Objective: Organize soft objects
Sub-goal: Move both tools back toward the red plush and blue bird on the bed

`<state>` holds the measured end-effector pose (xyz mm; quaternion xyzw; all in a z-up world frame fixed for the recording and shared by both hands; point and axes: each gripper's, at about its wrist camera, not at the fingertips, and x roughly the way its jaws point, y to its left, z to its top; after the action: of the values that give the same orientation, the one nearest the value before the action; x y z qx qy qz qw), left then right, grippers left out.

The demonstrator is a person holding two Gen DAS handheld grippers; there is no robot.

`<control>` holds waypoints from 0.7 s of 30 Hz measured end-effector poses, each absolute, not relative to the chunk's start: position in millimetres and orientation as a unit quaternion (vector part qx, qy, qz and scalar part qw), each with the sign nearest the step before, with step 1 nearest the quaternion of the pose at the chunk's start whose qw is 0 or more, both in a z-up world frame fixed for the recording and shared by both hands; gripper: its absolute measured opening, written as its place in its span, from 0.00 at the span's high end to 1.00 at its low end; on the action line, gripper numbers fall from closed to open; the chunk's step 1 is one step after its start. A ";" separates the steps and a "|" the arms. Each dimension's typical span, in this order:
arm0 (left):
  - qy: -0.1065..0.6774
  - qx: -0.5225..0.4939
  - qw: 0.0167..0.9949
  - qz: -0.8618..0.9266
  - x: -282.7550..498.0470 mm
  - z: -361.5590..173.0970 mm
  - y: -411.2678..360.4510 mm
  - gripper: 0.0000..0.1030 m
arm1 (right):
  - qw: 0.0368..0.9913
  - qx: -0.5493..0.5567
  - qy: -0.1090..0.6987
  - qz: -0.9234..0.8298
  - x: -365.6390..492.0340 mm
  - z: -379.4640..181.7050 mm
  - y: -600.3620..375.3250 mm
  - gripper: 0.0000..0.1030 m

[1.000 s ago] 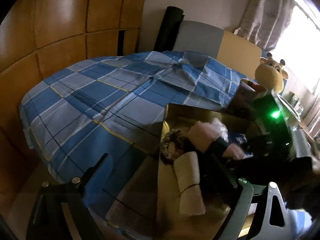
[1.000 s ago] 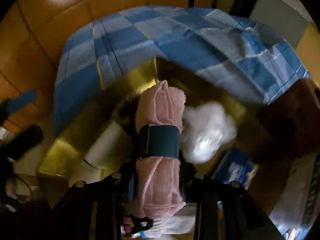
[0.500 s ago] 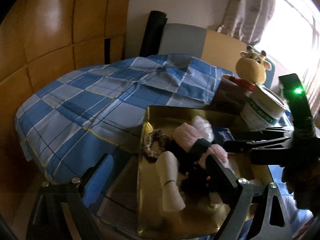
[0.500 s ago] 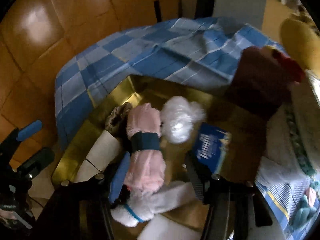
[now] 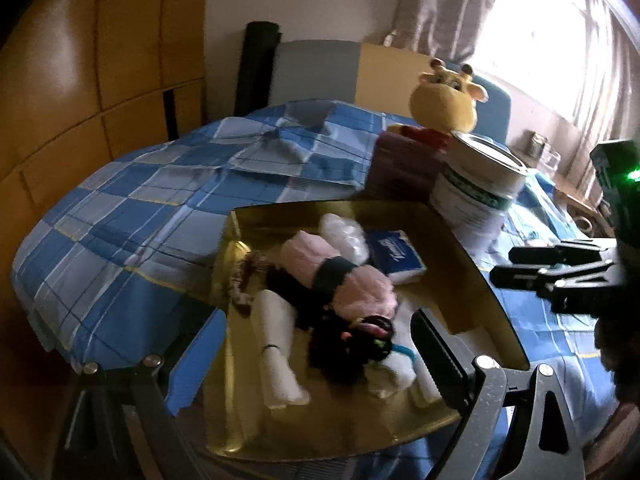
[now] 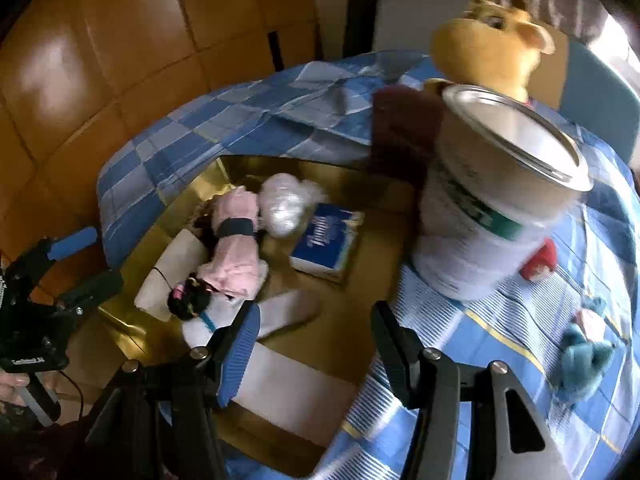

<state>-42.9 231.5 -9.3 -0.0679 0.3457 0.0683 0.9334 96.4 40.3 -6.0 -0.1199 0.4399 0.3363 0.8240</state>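
A pink rolled towel (image 5: 340, 276) (image 6: 236, 248) with a dark band lies in the gold box (image 5: 472, 276) (image 6: 132, 336) on the bed. Around it are a white towel roll (image 5: 276, 344), a scrunchie (image 5: 240, 280), a white wrapped bundle (image 6: 284, 204), a blue tissue pack (image 6: 328, 240) and a white sock (image 6: 280, 312). My right gripper (image 6: 316, 340) hangs open and empty above the box's near corner. My left gripper (image 5: 316, 364) is open over the box's other end, touching nothing. Each gripper shows in the other's view, the right gripper (image 5: 560, 268) and the left gripper (image 6: 68, 264).
A large tin can (image 6: 492, 208) stands right beside the box, with a dark red box (image 5: 400, 168) and a yellow giraffe plush (image 5: 444, 100) behind it. A teal soft toy (image 6: 580, 356) and a red item (image 6: 540, 260) lie on the blue plaid cover (image 5: 140, 220). Wooden panels rise at the left.
My right gripper opened and let the pink towel roll go into the gold box, then drew back and up toward the tin can. The left gripper shifted sideways and rolled.
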 end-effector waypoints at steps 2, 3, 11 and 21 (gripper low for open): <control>0.348 -0.061 0.934 0.062 -41.6 -9.2 224.2 0.09 | 0.831 -0.108 0.438 0.326 97.2 -4.5 26.2 0.44; 0.349 -0.056 0.934 0.057 -40.7 -9.1 219.4 0.09 | 0.833 -0.102 0.438 0.322 97.5 -4.2 20.1 0.44; 0.355 -0.028 0.934 0.025 -33.4 -6.7 190.5 0.09 | 0.854 -0.068 0.438 0.271 104.6 -6.0 -38.5 0.44; 0.373 -0.008 0.927 -0.043 -12.1 -3.5 143.4 0.09 | 0.894 0.016 0.437 0.097 132.0 -24.9 -176.2 0.44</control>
<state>-12.1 143.4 -3.5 -0.0076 0.3730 -0.0430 0.9268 132.0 -176.2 -24.9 0.0159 0.4373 0.0968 0.8940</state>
